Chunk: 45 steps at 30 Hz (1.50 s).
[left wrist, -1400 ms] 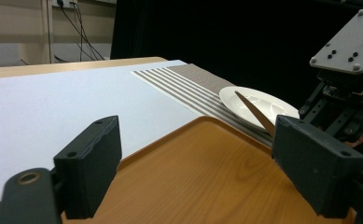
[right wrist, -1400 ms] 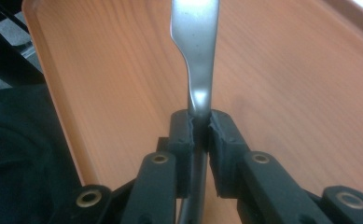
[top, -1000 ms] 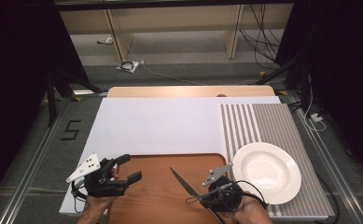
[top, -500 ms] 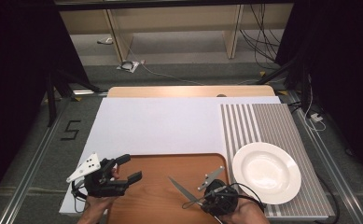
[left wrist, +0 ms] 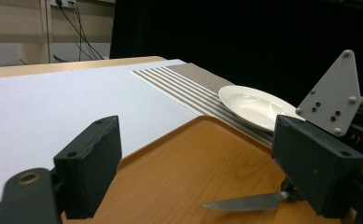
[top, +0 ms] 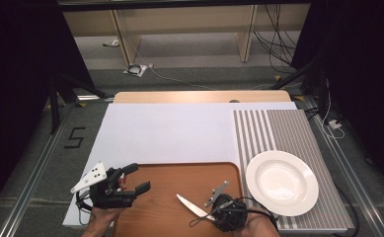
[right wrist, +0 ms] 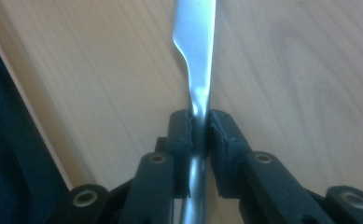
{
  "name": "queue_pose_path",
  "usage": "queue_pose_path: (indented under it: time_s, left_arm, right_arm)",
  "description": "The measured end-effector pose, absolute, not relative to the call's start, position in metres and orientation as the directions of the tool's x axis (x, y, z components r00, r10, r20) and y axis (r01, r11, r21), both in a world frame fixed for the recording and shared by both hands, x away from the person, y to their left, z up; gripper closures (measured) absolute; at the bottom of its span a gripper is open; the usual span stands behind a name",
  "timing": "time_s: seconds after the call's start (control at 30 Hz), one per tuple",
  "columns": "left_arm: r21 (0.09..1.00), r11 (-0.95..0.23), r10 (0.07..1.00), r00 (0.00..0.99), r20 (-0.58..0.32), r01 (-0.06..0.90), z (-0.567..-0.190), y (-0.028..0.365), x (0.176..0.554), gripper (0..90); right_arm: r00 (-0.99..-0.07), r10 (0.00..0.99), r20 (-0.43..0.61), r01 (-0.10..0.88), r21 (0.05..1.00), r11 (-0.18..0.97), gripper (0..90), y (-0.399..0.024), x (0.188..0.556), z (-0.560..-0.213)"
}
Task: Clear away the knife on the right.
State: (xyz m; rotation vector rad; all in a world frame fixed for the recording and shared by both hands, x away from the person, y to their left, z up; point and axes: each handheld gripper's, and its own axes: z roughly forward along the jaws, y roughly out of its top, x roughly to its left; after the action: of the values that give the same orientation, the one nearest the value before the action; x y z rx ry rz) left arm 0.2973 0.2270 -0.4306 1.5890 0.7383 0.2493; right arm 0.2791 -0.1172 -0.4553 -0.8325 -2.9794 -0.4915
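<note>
Knife (top: 191, 206): clamped at handle by right gripper (top: 214, 212), blade over wooden tray (top: 179, 177) near its front edge, pointing left, apparently kept low for control. Left gripper (top: 133, 178): jaws apart, empty, over tray's front-left corner. Plate (top: 282, 182): bare, on striped mat (top: 278, 133), right of tray.

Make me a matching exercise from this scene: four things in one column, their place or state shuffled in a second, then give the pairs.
Things:
1. knife
2. white plate
3. left gripper
4. wooden tray

Place or state:
A. open, holding nothing
B. on the striped mat
C. clamped in the right gripper
D. at the table's near edge, between the two hands

Pairs: 1-C, 2-B, 3-A, 4-D
</note>
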Motion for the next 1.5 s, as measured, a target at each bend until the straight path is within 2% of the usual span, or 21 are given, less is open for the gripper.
queue_pose_path:
  time_s: [0.03, 0.07, 0.13, 0.2, 0.33, 0.4, 0.5, 1.1, 1.5]
  left_arm:
    - [0.95, 0.011, 0.587, 0.768, -0.257, 0.311, -0.431, 0.227, 0.297, 16.0]
    - [0.95, 0.01, 0.587, 0.768, -0.257, 0.311, -0.431, 0.227, 0.297, 16.0]
    - [0.95, 0.012, 0.587, 0.767, -0.258, 0.311, -0.431, 0.227, 0.297, 16.0]
    - [0.95, 0.012, 0.587, 0.767, -0.258, 0.311, -0.431, 0.227, 0.297, 16.1]
    - [0.95, 0.011, 0.586, 0.768, -0.259, 0.312, -0.431, 0.227, 0.297, 16.1]
    - [0.95, 0.011, 0.586, 0.768, -0.259, 0.311, -0.43, 0.227, 0.297, 16.0]
    - [0.95, 0.012, 0.586, 0.768, -0.259, 0.311, -0.43, 0.227, 0.297, 16.0]
    - [0.951, 0.007, 0.586, 0.769, -0.255, 0.31, -0.43, 0.227, 0.297, 16.0]
    - [0.951, 0.006, 0.585, 0.77, -0.255, 0.311, -0.43, 0.227, 0.296, 16.0]
  right_arm:
    - [-0.858, 0.505, 0.093, 0.507, 0.306, 0.806, 79.0, -0.118, 0.279, -0.454]
    - [-0.861, 0.501, 0.091, 0.501, 0.328, 0.801, 71.6, -0.119, 0.279, -0.45]
    - [-0.862, 0.502, 0.077, 0.496, 0.34, 0.799, 71.9, -0.12, 0.278, -0.447]
    - [-0.871, 0.486, 0.07, 0.472, 0.395, 0.789, 74.7, -0.121, 0.274, -0.439]
    - [-0.886, 0.463, 0.044, 0.437, 0.415, 0.798, 77.8, -0.118, 0.267, -0.439]
    - [-0.897, 0.441, 0.026, 0.408, 0.431, 0.805, 85.2, -0.115, 0.262, -0.444]
    - [-0.9, 0.436, 0.016, 0.397, 0.445, 0.803, 88.5, -0.115, 0.26, -0.446]
    - [-0.894, 0.446, -0.045, 0.391, 0.407, 0.826, 90.0, -0.121, 0.256, -0.459]
    - [-0.865, 0.496, -0.081, 0.431, 0.386, 0.815, 90.0, -0.137, 0.256, -0.461]
